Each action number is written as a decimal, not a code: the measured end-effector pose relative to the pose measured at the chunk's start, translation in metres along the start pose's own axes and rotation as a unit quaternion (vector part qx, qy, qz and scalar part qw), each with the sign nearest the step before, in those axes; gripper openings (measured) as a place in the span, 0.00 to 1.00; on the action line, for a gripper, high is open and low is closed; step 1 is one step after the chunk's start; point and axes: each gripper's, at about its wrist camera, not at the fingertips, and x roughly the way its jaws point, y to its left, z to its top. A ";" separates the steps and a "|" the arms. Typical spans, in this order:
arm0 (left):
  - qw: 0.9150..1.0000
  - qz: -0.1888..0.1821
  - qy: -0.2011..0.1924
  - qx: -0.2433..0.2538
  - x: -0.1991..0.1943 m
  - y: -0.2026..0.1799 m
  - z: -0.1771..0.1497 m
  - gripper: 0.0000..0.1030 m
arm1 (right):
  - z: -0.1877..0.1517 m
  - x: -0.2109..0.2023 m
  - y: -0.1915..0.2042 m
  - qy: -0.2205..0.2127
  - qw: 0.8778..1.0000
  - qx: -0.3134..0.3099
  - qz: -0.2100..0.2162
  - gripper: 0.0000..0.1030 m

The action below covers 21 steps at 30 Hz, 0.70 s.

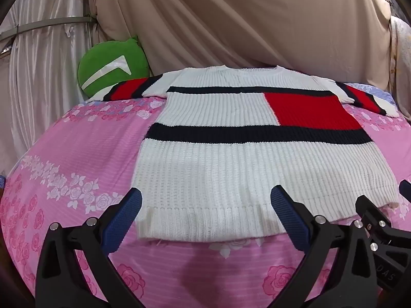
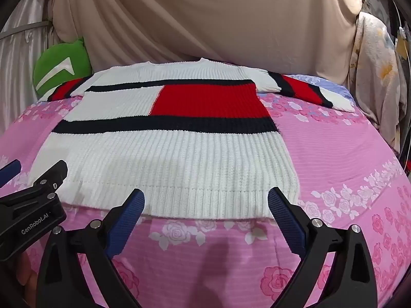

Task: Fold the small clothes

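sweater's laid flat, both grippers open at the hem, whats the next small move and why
Probably ease both grippers down onto the near hem and close. The sweater lies spread flat and unfolded on the pink sheet; the left gripper and right gripper both stand open by that hem, holding nothing.

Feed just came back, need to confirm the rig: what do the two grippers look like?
Both match: the left gripper and right gripper have black angular plastic frames, silver round bolts and blue textured finger pads. White "GenRobot.AI" lettering marks the left gripper's side.
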 end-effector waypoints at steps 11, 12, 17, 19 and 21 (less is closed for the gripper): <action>1.000 0.000 0.003 0.001 0.000 0.000 0.000 0.95 | 0.000 0.002 0.001 0.002 1.000 -0.002 -0.002 0.93; 1.000 0.001 0.003 0.001 0.000 0.000 0.000 0.95 | 0.000 0.001 0.000 0.002 1.000 -0.002 -0.001 0.93; 1.000 0.002 0.002 0.002 0.001 0.002 0.000 0.95 | -0.001 0.000 -0.001 0.002 1.000 -0.003 -0.002 0.93; 1.000 0.002 0.002 0.004 0.000 0.002 0.001 0.95 | -0.001 0.000 -0.001 0.002 1.000 -0.003 -0.002 0.93; 1.000 0.002 0.001 0.005 -0.001 -0.001 0.000 0.95 | -0.001 0.000 -0.001 0.002 1.000 -0.003 -0.002 0.93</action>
